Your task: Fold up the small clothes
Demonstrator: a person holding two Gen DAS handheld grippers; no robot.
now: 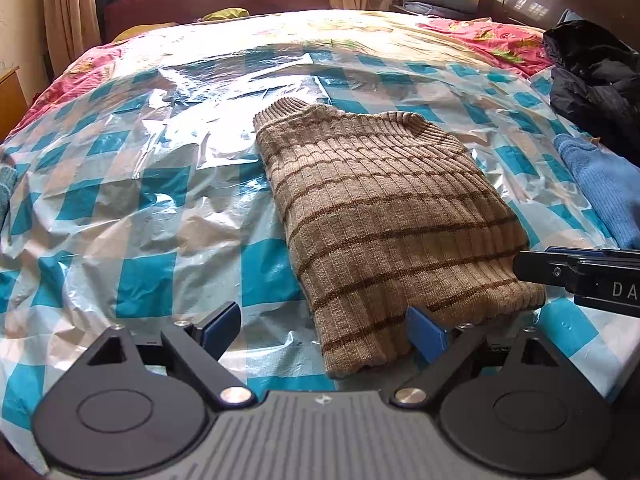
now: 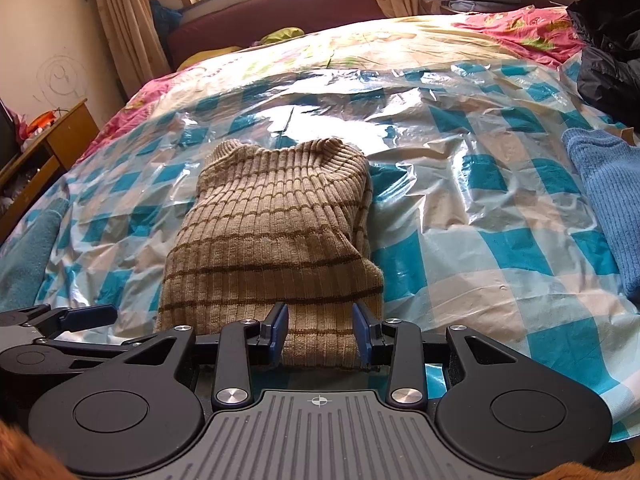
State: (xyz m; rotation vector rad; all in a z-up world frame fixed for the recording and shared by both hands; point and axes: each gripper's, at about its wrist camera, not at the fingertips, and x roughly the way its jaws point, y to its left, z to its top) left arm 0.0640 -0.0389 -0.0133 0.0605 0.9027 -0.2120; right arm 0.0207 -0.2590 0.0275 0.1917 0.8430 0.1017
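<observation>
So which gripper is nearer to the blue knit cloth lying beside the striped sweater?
Right gripper: it sits over the striped sweater, on the blue knit cloth side. Left gripper is farther away.

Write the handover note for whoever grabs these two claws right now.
Left claw: open, low at the near left corner of the striped sweater, holding nothing.
Right claw: partly open, straddling the sweater's near edge; pads not clearly pressing.
The sweater lies on the checked plastic sheet, already folded into a narrow bundle, collar at the far end.
A blue knit garment and dark clothing wait on the right.
Left to do: probably fold the sweater's near end up toward the collar, then take the other garments.
</observation>
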